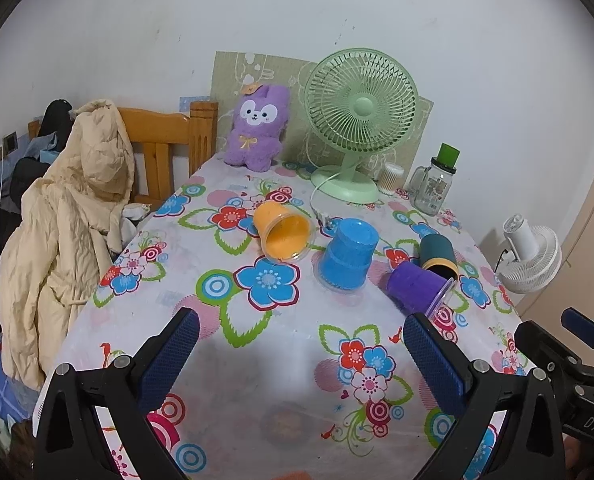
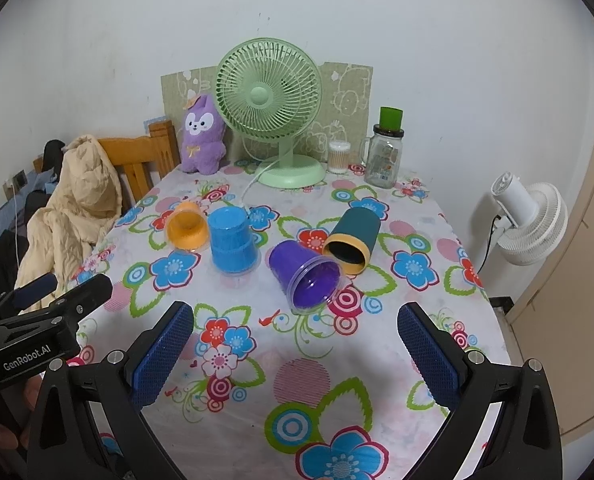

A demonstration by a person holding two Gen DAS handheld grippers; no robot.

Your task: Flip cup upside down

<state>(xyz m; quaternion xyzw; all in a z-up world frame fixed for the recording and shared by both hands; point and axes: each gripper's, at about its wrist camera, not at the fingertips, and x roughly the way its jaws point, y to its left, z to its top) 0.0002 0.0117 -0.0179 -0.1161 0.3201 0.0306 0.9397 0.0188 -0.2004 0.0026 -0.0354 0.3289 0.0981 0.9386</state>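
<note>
Currently, step: approaching; blue cup [image 2: 231,239] is already standing inverted mid-table.
Left gripper [image 1: 301,346]: hovering, jaws spread, empty.
Right gripper [image 2: 295,336]: likewise agape, facing the purple cup [image 2: 303,274] lying sideways.
Next: probably closing on its wall, then upending.

white wall [image 2: 417,20], wooden chair [image 2: 137,156]

The label on the glass jar [image 2: 382,160] is too small to read, and the beige coat [image 1: 63,216] hides most of the wooden chair [image 1: 165,148].
</note>
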